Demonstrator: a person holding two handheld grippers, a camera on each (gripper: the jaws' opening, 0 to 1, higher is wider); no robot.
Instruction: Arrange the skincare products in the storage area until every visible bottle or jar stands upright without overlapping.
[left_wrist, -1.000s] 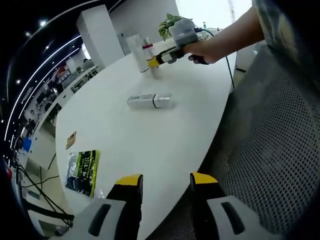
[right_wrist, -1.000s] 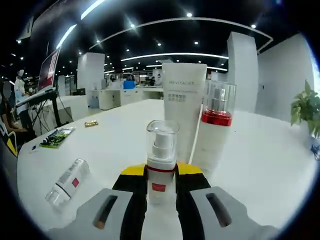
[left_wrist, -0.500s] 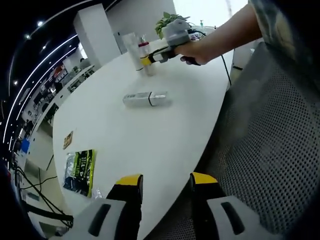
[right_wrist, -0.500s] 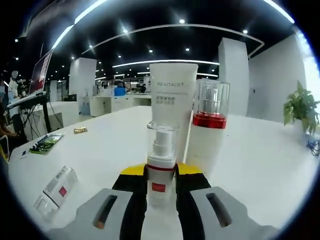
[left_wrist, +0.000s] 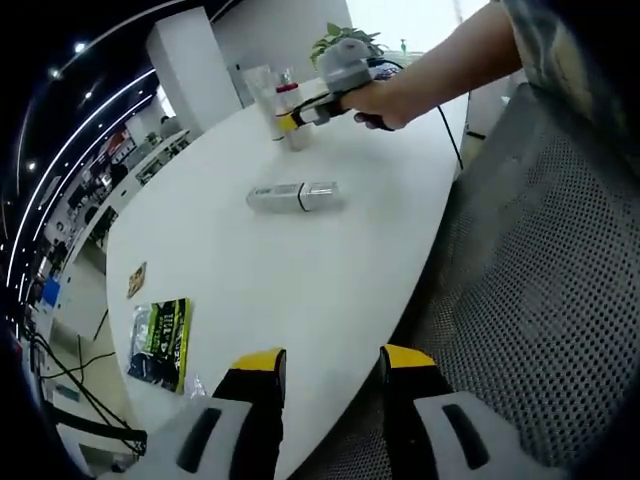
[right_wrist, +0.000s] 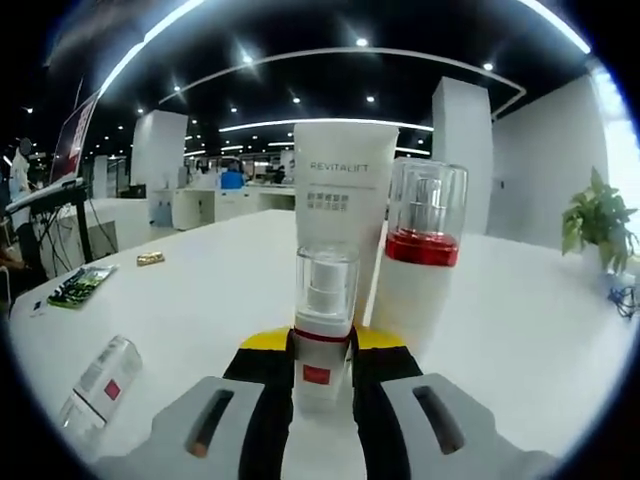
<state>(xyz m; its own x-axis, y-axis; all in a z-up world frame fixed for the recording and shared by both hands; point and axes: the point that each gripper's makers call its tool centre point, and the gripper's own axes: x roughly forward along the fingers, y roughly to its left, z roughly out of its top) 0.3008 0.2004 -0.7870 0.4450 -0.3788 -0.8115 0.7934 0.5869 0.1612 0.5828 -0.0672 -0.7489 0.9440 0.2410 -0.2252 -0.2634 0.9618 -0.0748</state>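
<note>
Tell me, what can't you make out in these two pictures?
- Small bottle, right gripper view: its lower part is hidden between the jaws.
- Lying bottle: its bottom end is cut off by the picture's edge.
- Lying bottle's label, left gripper view: too small to read.
- Green packet: print too small.

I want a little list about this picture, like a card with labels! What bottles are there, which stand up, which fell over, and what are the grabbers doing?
Place: white table
Right gripper: shut on the small pump bottle, holding it upright
Left gripper: open, holding nothing, at the table's near edge
Standing up: tall white tube; bottle with a red band
Fallen over: one bottle lying on its side
Other stuff: green packet; plant
Left to do: stand up the fallen bottle
</note>
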